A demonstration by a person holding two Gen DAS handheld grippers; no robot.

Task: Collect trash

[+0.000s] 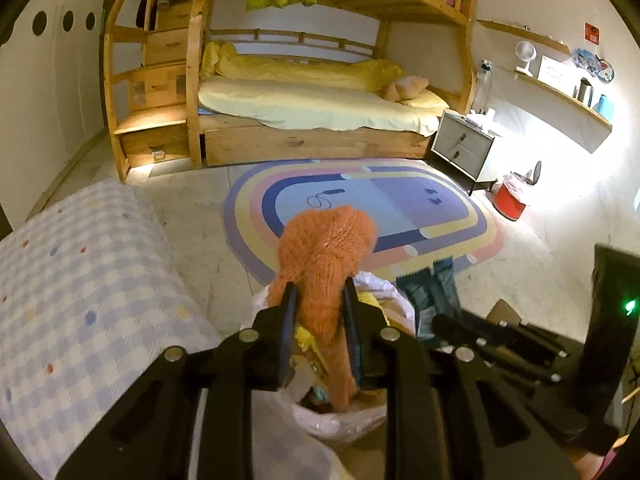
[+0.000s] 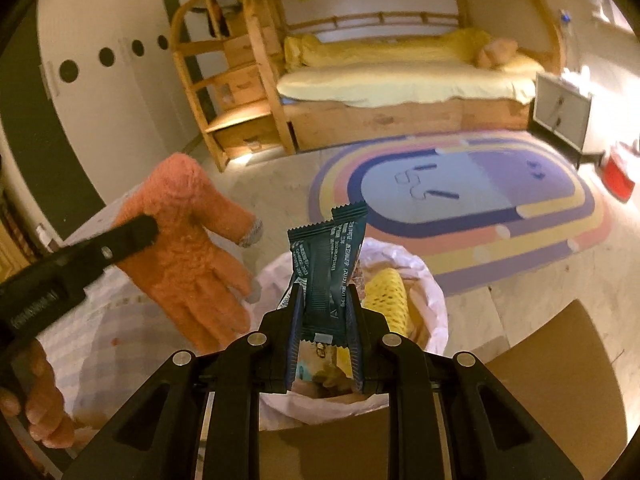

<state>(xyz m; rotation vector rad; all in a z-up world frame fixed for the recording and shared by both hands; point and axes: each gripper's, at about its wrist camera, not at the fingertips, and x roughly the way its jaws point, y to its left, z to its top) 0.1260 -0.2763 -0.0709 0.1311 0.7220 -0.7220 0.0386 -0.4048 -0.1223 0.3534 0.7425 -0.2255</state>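
My left tongs (image 1: 320,300) are clamped on an orange glove (image 1: 326,248), hanging over the lined bin (image 1: 340,420), which already holds scraps; my right tongs (image 2: 325,304) pinch a dark wrapper (image 2: 332,264) just above that bin (image 2: 424,280). Both loads are not yet dropped; bits on the rug (image 1: 400,200) may remain.

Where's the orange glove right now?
The orange glove is pinched in the left gripper, hanging over the lined trash bin, left of the right gripper's dark wrappers.
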